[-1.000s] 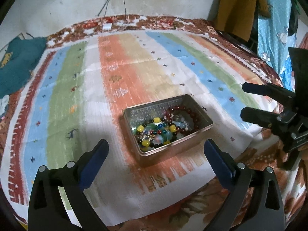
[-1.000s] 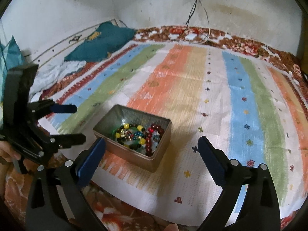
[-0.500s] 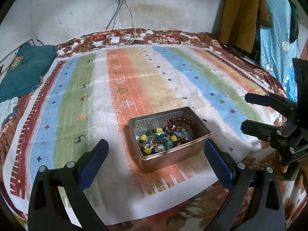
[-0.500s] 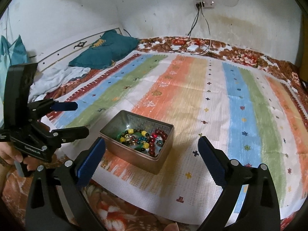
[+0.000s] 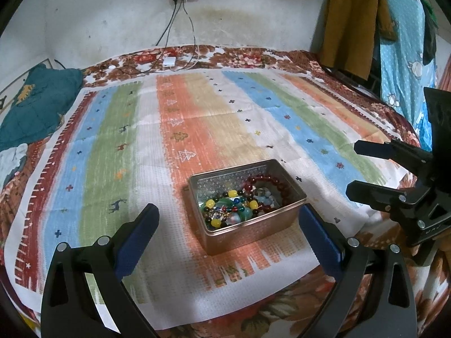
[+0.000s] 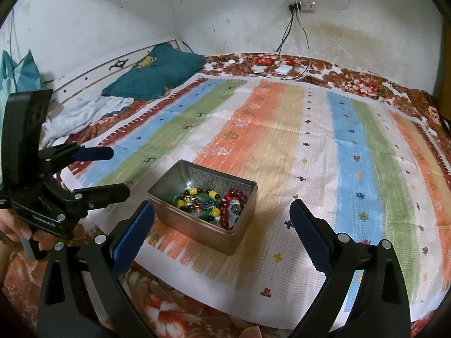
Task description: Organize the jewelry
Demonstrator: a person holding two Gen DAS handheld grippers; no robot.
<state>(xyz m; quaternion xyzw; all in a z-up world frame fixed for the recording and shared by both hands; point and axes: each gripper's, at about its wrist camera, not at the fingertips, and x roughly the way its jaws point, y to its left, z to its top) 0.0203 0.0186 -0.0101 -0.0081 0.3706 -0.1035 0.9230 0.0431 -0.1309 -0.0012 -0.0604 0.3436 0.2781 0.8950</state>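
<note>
A silver metal tin (image 5: pixel 253 232) (image 6: pixel 180 214) stands open on a striped cloth (image 5: pixel 197 129) (image 6: pixel 310 146) near its front edge. Inside lie a dark red bead bracelet (image 5: pixel 267 181) (image 6: pixel 235 197), yellow and dark beads (image 5: pixel 215 221) (image 6: pixel 194 193) and a green bangle, tangled together. My left gripper (image 5: pixel 227 215) is open and empty, held just in front of the tin; it also shows at the left of the right wrist view (image 6: pixel 118 170). My right gripper (image 6: pixel 222 212) is open and empty, in front of the tin; it shows at the right of the left wrist view (image 5: pixel 352 169).
The cloth covers a floral bedspread (image 6: pixel 169 309). A teal pillow (image 6: pixel 157 73) and pale bundled cloth (image 6: pixel 84 112) lie at the left. A charger and cables (image 5: pixel 169 62) lie at the far edge below a wall socket. Clothes (image 5: pixel 352 22) hang at the right.
Both grippers have drawn back and tilted up from the tin, so more of the wall and far bed edge shows. Both stay open. The tin and jewelry have not moved.
</note>
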